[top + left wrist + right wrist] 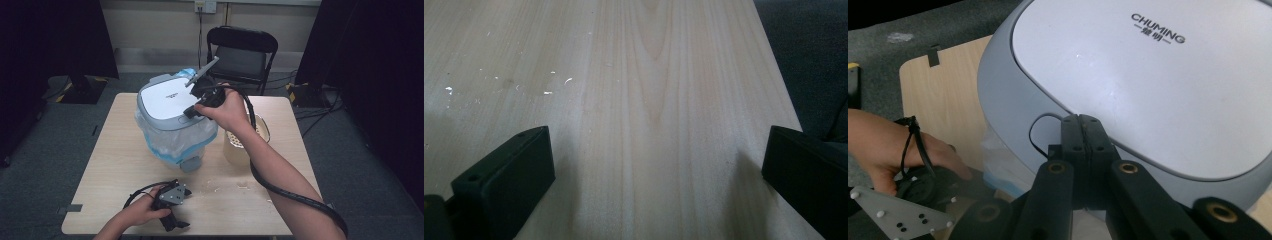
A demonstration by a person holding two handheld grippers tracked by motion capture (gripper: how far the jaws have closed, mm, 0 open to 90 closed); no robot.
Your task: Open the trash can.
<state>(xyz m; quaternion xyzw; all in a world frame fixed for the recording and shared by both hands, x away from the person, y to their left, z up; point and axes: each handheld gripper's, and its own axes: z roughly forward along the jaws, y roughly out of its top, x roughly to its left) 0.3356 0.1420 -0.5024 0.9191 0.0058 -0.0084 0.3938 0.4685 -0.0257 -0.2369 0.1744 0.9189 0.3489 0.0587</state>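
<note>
The right tool (196, 111) is held far forward on an outstretched arm, tipped downward, its jaws pressed together with nothing between them. The left tool (176, 206) is kept low near the body, its jaws spread wide.

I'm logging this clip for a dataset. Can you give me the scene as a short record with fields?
setting: wooden table, folding chair behind it
main thing: lidded bin with a plastic liner
right gripper: jaws shut, tips at the front edge of the bin lid
left gripper: jaws open, nothing between them, low over the near table edge
beside bin: pale container, contents unclear
table surface: small crumbs
</note>
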